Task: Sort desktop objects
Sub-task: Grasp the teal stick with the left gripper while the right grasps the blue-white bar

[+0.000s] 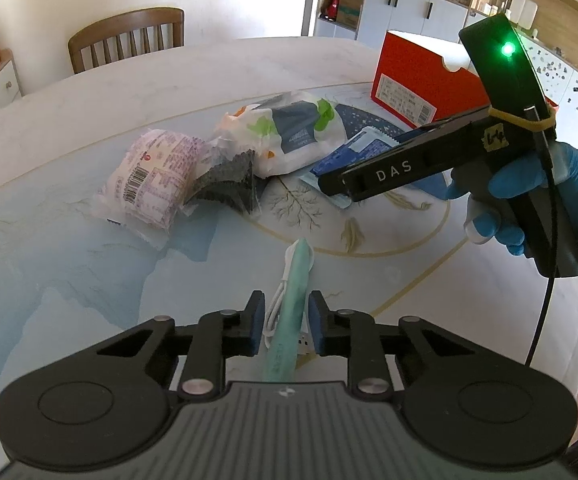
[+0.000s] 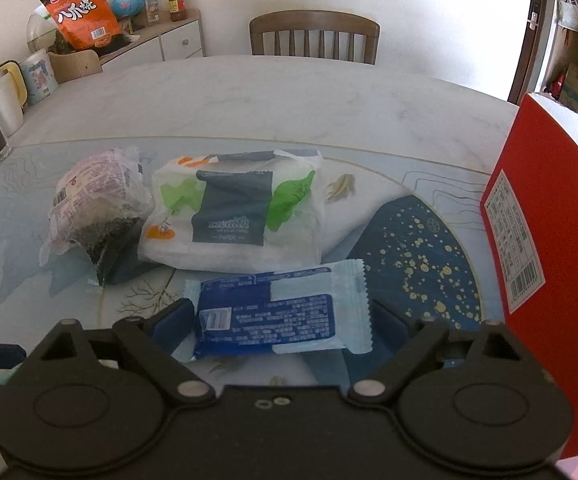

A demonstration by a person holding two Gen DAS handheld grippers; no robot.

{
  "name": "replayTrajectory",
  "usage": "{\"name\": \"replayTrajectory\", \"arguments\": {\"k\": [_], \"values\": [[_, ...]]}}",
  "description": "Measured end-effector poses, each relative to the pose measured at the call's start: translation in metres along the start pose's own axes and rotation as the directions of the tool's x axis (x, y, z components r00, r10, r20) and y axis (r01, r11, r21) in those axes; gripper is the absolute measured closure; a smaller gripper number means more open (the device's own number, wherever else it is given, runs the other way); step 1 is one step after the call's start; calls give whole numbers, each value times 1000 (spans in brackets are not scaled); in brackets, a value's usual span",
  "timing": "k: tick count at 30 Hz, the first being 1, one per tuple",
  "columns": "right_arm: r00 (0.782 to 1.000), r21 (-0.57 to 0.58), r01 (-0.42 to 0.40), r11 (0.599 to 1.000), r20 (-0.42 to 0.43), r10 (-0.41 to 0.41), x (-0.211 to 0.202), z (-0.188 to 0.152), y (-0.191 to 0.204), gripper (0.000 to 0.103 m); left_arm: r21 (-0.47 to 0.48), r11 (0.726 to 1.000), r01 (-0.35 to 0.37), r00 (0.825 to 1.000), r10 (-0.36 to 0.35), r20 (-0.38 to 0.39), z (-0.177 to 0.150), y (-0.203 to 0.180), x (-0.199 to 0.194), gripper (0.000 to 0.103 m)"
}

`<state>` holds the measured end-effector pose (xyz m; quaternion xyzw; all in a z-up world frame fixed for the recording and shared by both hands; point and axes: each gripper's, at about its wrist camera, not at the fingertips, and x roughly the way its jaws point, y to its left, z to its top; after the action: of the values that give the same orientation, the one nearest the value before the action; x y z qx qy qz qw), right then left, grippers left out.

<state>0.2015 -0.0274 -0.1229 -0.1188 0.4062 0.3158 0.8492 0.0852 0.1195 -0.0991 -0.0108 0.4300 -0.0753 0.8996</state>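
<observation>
Left wrist view: left gripper point(image 1: 285, 322) closed on teal pen-like stick point(image 1: 292, 304) with white cable point(image 1: 273, 312); right gripper point(image 2: 279, 320) open, straddling blue wipes packet point(image 2: 277, 314).

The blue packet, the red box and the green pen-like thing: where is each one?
Blue packet point(image 2: 273, 316): right wrist view, middle of its dark blue label.
Red box point(image 2: 549, 184): right wrist view, its bare red side.
Green pen-like thing point(image 1: 293, 296): left wrist view, mid-shaft, between the claw's fingers.

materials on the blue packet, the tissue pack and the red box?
Blue packet: thin plastic film, semi-glossy; zigzag crimped end seal.
Tissue pack: soft plastic wrap, looks translucent white; wrinkles, printed "PAPER".
Red box: likely cardboard, matte red; rigid flat wall, cut-out notch, stuck-on white label.
</observation>
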Motion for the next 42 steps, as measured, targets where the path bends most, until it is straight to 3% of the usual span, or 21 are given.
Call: {"name": "replayTrajectory", "arguments": {"k": [8, 40, 41, 42], "values": [[1000, 19, 0, 1000, 8, 0, -3, -1, -2, 21, -10, 1000, 4, 1000, -4, 3, 0, 1, 1, 92], [999, 103, -30, 994, 30, 27, -46, -5, -11, 30, -52, 999, -13, 997, 17, 69, 9, 0, -24, 93], [999, 106, -35, 994, 31, 32, -49, -4, -11, 35, -53, 999, -14, 997, 17, 70, 10, 0, -26, 93], [999, 109, -36, 993, 32, 32, -52, -3, -11, 47, -55, 998, -14, 997, 18, 72, 11, 0, -27, 93]]}}
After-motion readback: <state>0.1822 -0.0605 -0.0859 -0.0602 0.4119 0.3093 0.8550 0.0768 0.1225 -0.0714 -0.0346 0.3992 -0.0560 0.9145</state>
